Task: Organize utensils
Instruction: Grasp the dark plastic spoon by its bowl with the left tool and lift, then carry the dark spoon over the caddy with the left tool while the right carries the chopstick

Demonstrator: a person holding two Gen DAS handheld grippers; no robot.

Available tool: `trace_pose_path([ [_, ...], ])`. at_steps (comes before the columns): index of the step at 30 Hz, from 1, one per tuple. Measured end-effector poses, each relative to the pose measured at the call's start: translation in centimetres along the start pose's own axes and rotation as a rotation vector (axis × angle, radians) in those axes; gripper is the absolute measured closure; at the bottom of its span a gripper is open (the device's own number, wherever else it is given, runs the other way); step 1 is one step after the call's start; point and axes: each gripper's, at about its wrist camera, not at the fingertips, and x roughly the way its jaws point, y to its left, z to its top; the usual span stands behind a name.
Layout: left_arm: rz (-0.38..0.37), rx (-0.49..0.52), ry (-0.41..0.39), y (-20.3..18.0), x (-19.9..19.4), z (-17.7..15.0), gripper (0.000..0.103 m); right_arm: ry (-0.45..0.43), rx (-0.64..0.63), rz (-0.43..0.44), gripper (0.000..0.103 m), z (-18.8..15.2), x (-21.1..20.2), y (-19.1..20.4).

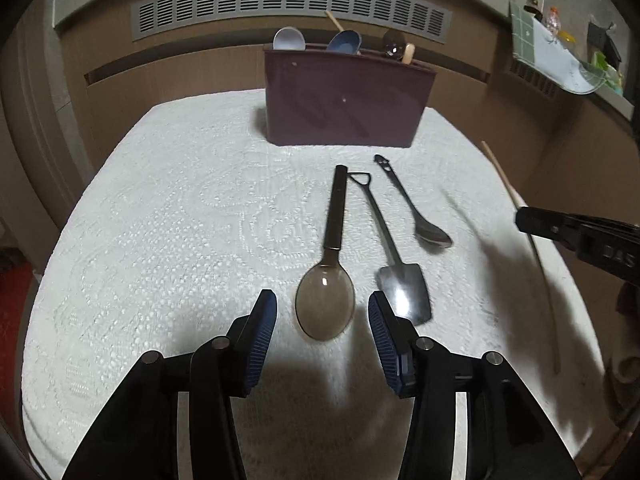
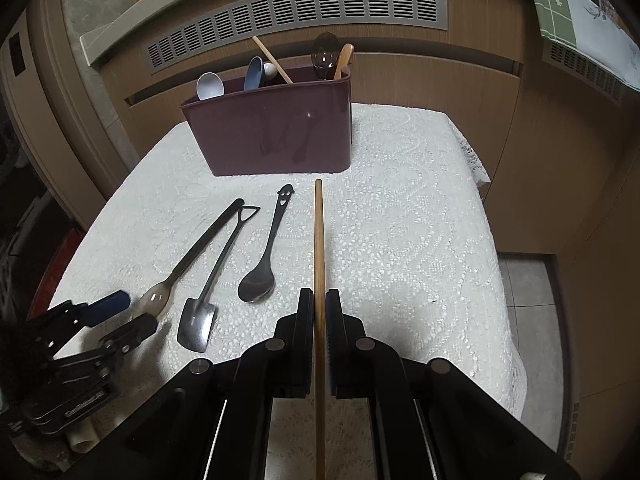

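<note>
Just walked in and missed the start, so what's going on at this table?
A person is sorting utensils into the maroon caddy. The right tool is shut on a wooden chopstick. The left tool hangs open around the bowl of the translucent spoon, not gripping it. A shovel-shaped spoon and a dark smiley-handled spoon lie on the white cloth.

Table: covered by a white lace cloth (image 2: 420, 216), lit brightly from above.
Wall: brown wood panels (image 2: 440, 76) behind the table.
Vent: long grey grille (image 1: 292, 4) set in the panels above the table.
Ledge: pale stone sill (image 2: 96, 20) over the vent.
Towel: green-checked cloth (image 2: 560, 4) hanging right of the vent.
Floor: grey tiles (image 2: 532, 312) right of the table.
</note>
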Motion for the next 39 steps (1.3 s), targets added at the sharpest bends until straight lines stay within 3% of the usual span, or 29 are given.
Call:
trace_pose_path([
  [2,-0.01,-0.008,0.01,0.2,0.3,0.1,0.069,0.004,-0.003,-0.001,0.097,-0.1,0.2,0.1],
  [7,0.023,0.032,-0.102,0.2,-2.6,1.2,0.069,0.008,-0.005,0.004,0.097,-0.2,0.4,0.1],
  [11,0.025,0.037,-0.22,1.0,-6.3,3.5,0.069,-0.03,-0.003,0.023,0.097,0.5,-0.9,0.3],
  [15,0.015,0.041,-0.288,1.3,-8.3,5.6,0.069,-0.076,-0.011,0.048,0.097,1.4,-2.4,0.7],
  [26,-0.026,0.059,-0.317,1.1,-9.3,8.7,0.069,-0.128,-0.017,0.081,0.097,3.7,-3.7,0.9],
  [30,-0.052,0.064,-0.371,1.2,-11.0,12.3,0.069,-0.208,-0.051,0.082,0.097,7.1,-6.3,1.1],
  [35,-0.089,0.086,-0.451,1.7,-13.3,19.0,0.069,-0.375,-0.109,0.065,0.097,15.0,-11.1,1.6],
  [39,-0.093,0.106,-0.491,2.0,-12.9,22.9,0.069,-0.499,-0.123,0.065,0.097,19.9,-12.8,2.0],
])
